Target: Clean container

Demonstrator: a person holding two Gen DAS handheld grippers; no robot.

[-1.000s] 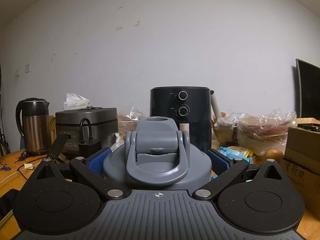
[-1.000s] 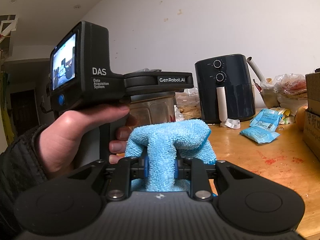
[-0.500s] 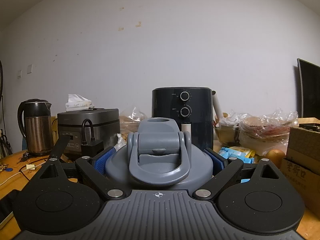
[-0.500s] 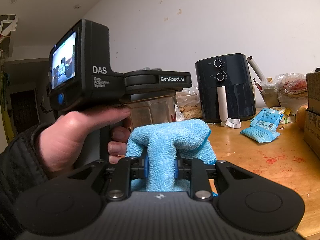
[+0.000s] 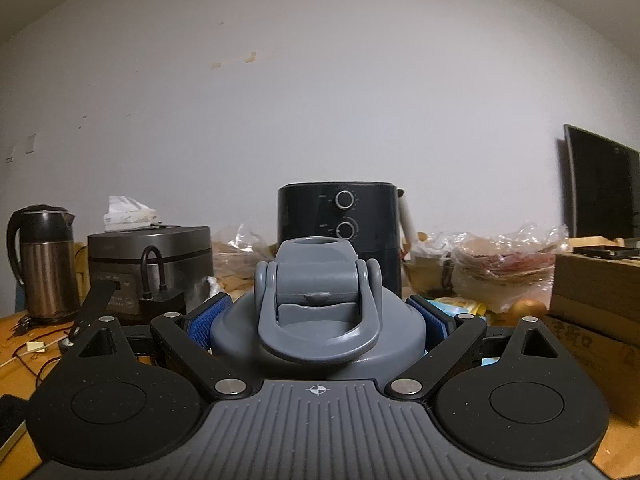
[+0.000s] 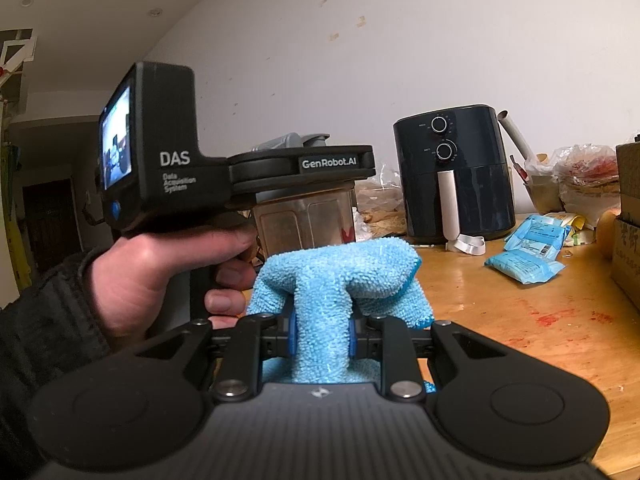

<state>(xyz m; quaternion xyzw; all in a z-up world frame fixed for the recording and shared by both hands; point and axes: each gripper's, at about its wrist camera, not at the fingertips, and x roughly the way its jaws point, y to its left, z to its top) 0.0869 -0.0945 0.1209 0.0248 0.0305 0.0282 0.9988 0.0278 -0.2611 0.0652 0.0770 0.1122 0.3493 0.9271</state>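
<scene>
Cloth (image 6: 340,276) fronts container (image 6: 308,220) | fryer (image 6: 456,176) behind | packets (image 6: 524,264) right

The lid (image 5: 316,332) is plain grey, clamped between blue pads (image 5: 208,318). The cloth (image 6: 340,280) is light blue and fluffy. Behind the lid the air fryer (image 5: 340,228) is black with a white handle; left of it stand a dark grey rice cooker (image 5: 148,256) and a copper-brown kettle (image 5: 42,264). The table (image 6: 520,320) is orange-brown wood with red stains.
</scene>
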